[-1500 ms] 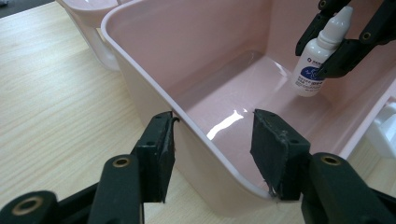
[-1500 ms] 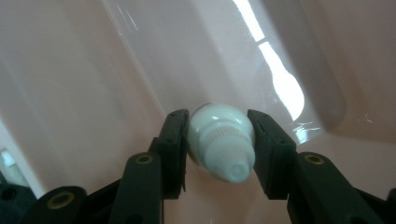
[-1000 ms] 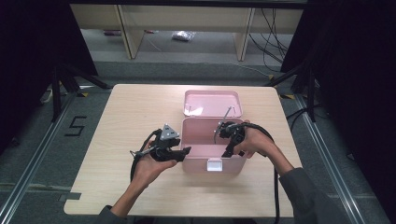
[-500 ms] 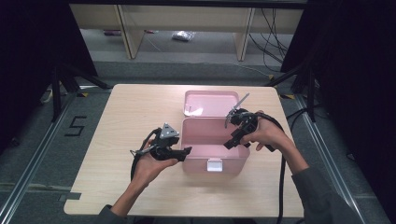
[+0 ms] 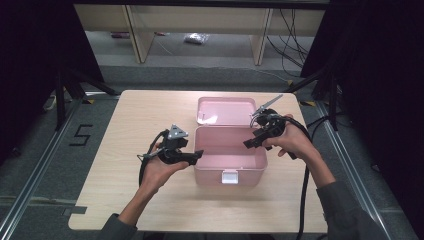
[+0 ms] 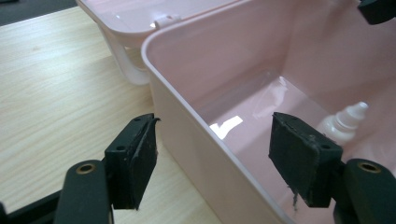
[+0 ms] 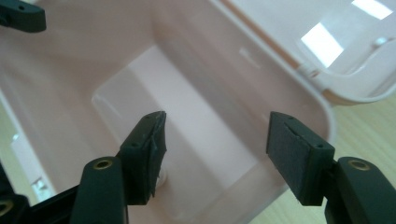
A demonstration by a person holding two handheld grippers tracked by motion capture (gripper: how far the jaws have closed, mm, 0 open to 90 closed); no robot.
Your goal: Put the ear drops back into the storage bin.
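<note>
While the wooden table (image 5: 125,190) carries the work, the biggest thing on it is the pink box (image 5: 230,150), its lid (image 5: 225,110) thrown back flat behind it, and what has just changed is at both tools. The right gripper (image 5: 254,141), which 1 second ago reached down into the box, has lifted and pulled back to the box's right rim; its jaws have just been opening and now stand apart with nothing between them, the box floor below and ahead of them. The left gripper (image 5: 197,155) has hardly moved: it straddles the box's left wall, 1 jaw outside, 1 inside, and its jaws have just been opening too, so neither pad presses the wall now. Smallest, a little white dropper bottle (image 6: 345,122) lies on the box floor, just beyond the left gripper's inner jaw. My reading: the bottle has been dropped in and the box let go, leaving the lid to close
</note>
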